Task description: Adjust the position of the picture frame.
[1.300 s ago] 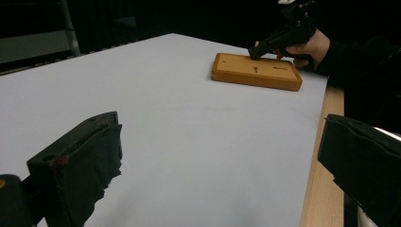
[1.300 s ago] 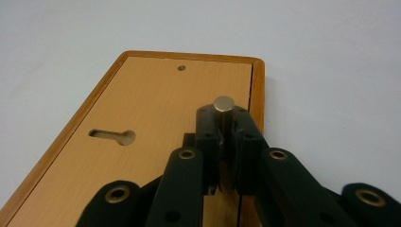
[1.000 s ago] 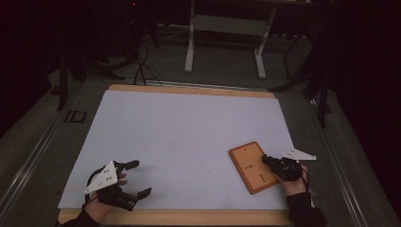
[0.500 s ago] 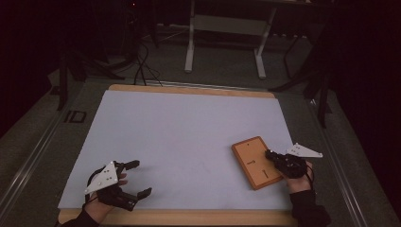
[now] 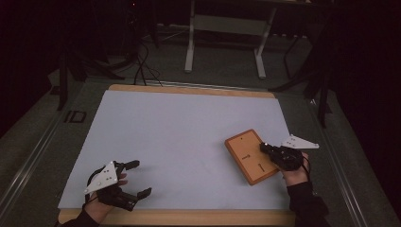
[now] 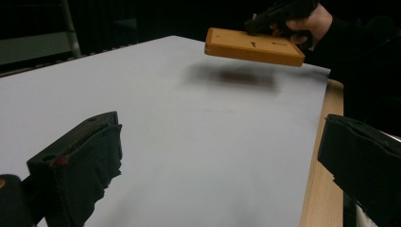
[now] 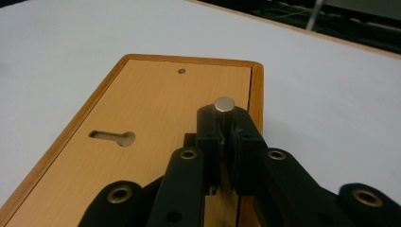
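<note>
The right tongs (image 5: 265, 147) are clamped on a flat orange-brown wooden board (image 5: 246, 153), held just above the white-topped desk (image 5: 179, 132). The left tongs (image 5: 135, 178), gaping wide, sit well apart.

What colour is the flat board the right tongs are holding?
Orange-brown wood with a slightly darker rim: the board shows best in the right gripper view, clamped by the right tongs.

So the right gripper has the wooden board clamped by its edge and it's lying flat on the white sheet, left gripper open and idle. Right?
Not quite: the wooden board is lifted off the white sheet, its shadow lying apart beneath it in the left gripper view. The right gripper does clamp its edge, and the left gripper is open.
</note>
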The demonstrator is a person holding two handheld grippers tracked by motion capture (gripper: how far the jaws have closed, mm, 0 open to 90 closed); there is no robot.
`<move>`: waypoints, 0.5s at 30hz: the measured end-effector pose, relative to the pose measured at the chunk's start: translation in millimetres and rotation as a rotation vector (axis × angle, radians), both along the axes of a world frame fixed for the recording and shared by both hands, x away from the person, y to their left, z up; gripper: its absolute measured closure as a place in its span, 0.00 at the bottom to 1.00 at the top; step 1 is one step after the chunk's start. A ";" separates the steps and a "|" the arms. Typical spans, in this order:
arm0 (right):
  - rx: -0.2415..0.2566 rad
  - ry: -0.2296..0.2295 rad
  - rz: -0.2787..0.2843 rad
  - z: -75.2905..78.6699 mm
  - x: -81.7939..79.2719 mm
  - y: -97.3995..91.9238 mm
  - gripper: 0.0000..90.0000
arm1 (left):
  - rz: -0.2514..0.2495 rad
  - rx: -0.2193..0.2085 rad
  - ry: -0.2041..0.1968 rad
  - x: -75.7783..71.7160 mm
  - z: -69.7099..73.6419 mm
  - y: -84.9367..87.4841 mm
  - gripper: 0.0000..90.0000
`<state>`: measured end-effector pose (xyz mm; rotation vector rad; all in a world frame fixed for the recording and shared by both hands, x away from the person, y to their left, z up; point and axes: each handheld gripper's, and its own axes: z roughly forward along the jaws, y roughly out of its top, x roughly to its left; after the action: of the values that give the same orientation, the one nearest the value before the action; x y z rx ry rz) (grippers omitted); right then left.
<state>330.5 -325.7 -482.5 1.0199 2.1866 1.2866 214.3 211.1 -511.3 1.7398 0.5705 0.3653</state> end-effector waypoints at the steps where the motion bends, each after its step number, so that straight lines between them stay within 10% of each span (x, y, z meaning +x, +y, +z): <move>1: -0.001 -0.001 0.008 2.5 1.6 3.2 0.94 | 0.000 0.000 0.001 0.1 0.0 0.0 0.01; 15: 0.013 -0.033 0.115 16.9 22.8 49.0 0.94 | -0.002 -0.007 0.006 -0.1 -0.3 0.5 0.01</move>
<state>353.3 -276.8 -465.6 0.8822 2.2437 1.3591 214.2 211.5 -511.6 1.7356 0.5734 0.3565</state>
